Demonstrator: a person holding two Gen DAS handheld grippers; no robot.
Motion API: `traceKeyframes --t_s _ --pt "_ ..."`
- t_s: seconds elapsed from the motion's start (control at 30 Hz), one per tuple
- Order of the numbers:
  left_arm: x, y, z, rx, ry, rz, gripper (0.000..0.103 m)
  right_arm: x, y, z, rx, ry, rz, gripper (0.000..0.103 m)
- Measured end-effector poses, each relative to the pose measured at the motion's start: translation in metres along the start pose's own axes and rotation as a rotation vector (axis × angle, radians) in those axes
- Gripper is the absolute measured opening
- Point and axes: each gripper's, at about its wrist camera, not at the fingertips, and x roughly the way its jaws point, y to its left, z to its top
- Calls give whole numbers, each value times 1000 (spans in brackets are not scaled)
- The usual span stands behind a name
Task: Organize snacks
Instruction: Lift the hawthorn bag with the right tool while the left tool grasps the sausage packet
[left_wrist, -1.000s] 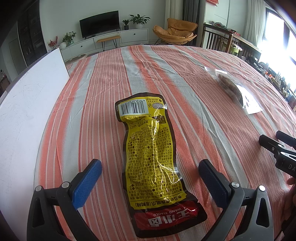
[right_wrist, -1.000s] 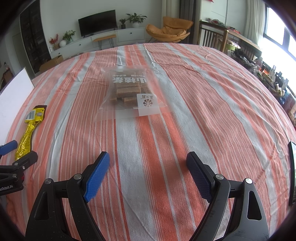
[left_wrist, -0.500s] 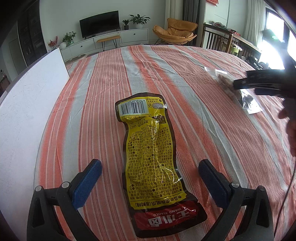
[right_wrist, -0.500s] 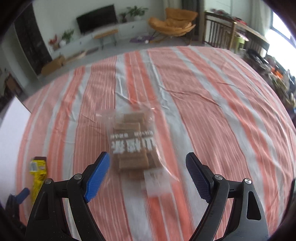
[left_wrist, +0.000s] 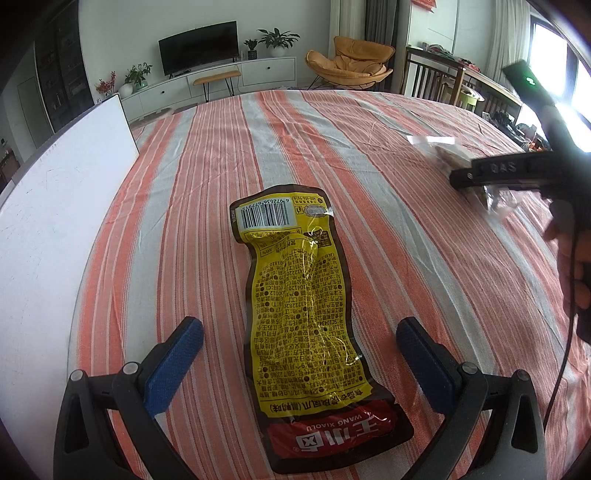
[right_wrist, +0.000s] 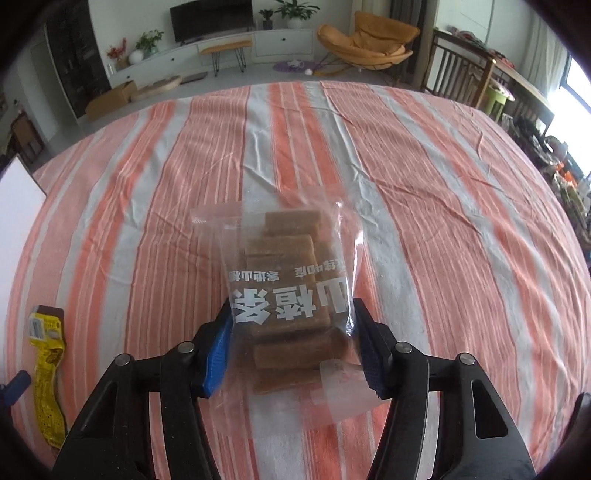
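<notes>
The right gripper (right_wrist: 291, 332) is reaching steeply down over a clear plastic bag of brown snack bars with white printed characters (right_wrist: 286, 280), which is lying flat on the orange-and-grey striped cloth covering the desk (right_wrist: 443, 221). Its jaws have just been closing, and the bag is sitting between them: the blue-padded fingers (right_wrist: 218, 354) are pressing against the bag's two side edges near its lower half, so the jaws are standing at a middling width, gripping the bag. In the left wrist view the same gripper (left_wrist: 461, 177) is appearing side-on at the right edge, with the person's hand (left_wrist: 572, 269) behind it and the clear bag (left_wrist: 450, 155) blurred under its tip. The left gripper (left_wrist: 295, 350) is hovering with its jaws spread wide, pointing down at a long yellow-and-brown foil snack pouch with a barcode and a red band at its near end (left_wrist: 299, 306). That pouch is lying flat on the cloth between the two blue fingers (left_wrist: 177, 354), which are standing apart from its sides and are not touching it. A white flat board (left_wrist: 48, 229) is lying along the left side of the desk. From the right wrist camera the yellow pouch (right_wrist: 46, 358) is showing far off to the left, well apart from the clear bag.
</notes>
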Motion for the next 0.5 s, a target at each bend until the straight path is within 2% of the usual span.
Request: traceKeyframes --t_s 0.17,0.3,0.5 --pt "0 0 0 0 0 0 103 -25 -4 -30 53 -15 68 61" --pt "0 0 0 0 0 0 103 -64 2 -81 83 -79 110 61" --pt "0 0 0 0 0 0 103 -87 24 -132 41 -157 18 61"
